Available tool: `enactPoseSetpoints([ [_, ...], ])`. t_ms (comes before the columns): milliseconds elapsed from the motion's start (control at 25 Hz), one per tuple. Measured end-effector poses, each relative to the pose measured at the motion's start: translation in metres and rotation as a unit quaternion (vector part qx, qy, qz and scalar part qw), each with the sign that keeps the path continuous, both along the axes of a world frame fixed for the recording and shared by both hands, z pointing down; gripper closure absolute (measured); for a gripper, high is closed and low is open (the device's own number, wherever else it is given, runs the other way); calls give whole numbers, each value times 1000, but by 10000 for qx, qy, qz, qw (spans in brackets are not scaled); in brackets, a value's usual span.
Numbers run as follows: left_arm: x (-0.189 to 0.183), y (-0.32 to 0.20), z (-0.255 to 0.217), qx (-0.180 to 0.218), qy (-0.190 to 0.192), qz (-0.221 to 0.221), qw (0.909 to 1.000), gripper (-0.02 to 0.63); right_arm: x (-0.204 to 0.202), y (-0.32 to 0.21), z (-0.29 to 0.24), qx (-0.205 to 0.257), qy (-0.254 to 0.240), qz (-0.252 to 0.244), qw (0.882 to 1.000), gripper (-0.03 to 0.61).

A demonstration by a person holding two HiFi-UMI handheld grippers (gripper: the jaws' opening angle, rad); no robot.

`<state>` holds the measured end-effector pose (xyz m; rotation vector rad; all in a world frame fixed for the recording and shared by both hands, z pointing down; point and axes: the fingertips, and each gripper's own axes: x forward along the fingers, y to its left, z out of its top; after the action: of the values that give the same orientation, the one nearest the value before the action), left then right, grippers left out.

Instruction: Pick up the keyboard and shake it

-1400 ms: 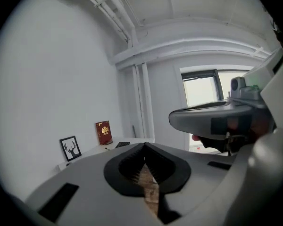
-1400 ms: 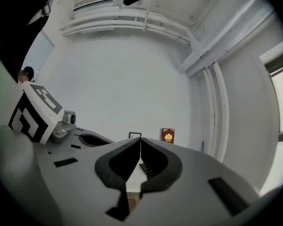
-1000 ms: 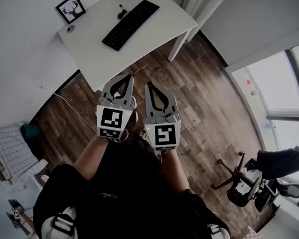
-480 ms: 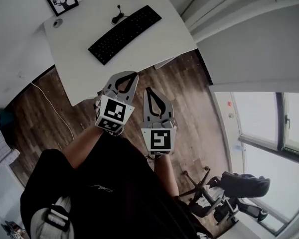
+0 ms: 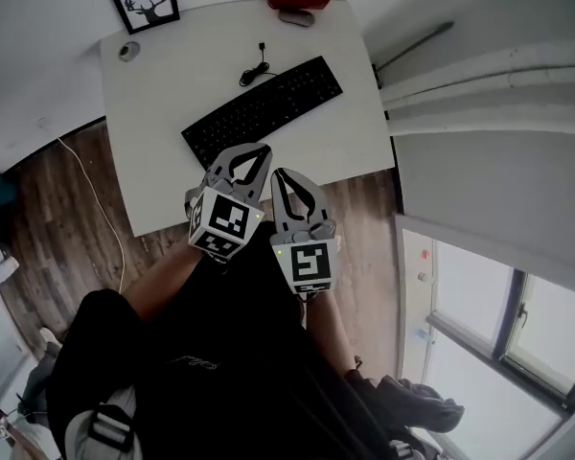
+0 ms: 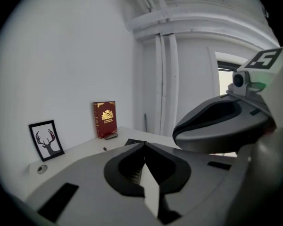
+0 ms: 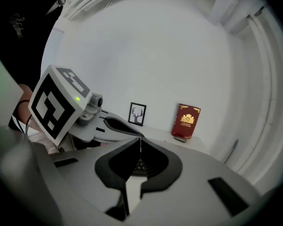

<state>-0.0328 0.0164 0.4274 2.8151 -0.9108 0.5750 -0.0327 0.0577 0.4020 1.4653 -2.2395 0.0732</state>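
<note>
Evidently we are working on the reach: the left gripper (image 5: 257,151) and right gripper (image 5: 280,174) are hovering closed and empty near the keyboard (image 5: 264,110), which is lying on the table (image 5: 163,175); next we are needing opened jaws at its edges.

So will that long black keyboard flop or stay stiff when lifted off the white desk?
The long black keyboard looks like a flat rigid slab, so probably stiff. Being long, it may tip if held at one end. Its thin black cable lies loose beside it and would likely dangle.
</note>
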Motion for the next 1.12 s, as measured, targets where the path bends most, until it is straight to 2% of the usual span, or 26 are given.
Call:
enactPoseSetpoints([
  [80, 0, -14, 13, -142, -110, -183, 9997, 611, 3, -23, 17, -229, 2, -420, 9989, 555],
  [120, 1, -19, 24, -253, -235, -139, 9993, 611, 5, -35, 28, -378, -15, -640, 9972, 557],
  [200, 3, -29, 53, -561, -581, -2, 9967, 611, 6, -59, 54, -706, -68, -1144, 9909, 557],
  [240, 0, -39, 66, -722, -735, -97, 9946, 611, 4, -69, 67, -872, -87, -1442, 9857, 557],
  [320, -11, -57, 85, -1050, -837, -638, 9889, 611, -1, -82, 88, -1205, -10, -2125, 9697, 555],
  [440, -27, -64, 96, -1500, -779, -1505, 9741, 611, -4, -87, 107, -1572, 332, -3153, 9353, 557],
  [560, -39, -72, 105, -1667, -997, -1891, 9626, 611, -5, -99, 130, -1750, 725, -3796, 9055, 557],
  [680, -38, -69, 124, -2023, -1245, -1667, 9570, 609, 2, -94, 155, -1999, 938, -4095, 8852, 557],
  [760, -41, -75, 137, -2229, -1661, -1388, 9505, 597, 7, -90, 164, -2213, 836, -4187, 8768, 555],
  [800, -44, -82, 142, -2279, -1897, -1220, 9472, 565, 8, -91, 167, -2273, 792, -4218, 8742, 555],
  [880, -50, -95, 152, -2389, -2327, -783, 9395, 483, 8, -95, 168, -2289, 755, -4274, 8714, 555],
  [960, -53, -101, 164, -2593, -2689, -178, 9274, 400, 7, -98, 167, -2269, 707, -4294, 8713, 557],
  [1040, -54, -101, 177, -2849, -2866, 383, 9139, 354, 10, -98, 165, -2276, 669, -4257, 8732, 557],
  [1120, -54, -107, 190, -3061, -2874, 699, 9049, 319, 16, -98, 166, -2309, 699, -4192, 8753, 555],
])
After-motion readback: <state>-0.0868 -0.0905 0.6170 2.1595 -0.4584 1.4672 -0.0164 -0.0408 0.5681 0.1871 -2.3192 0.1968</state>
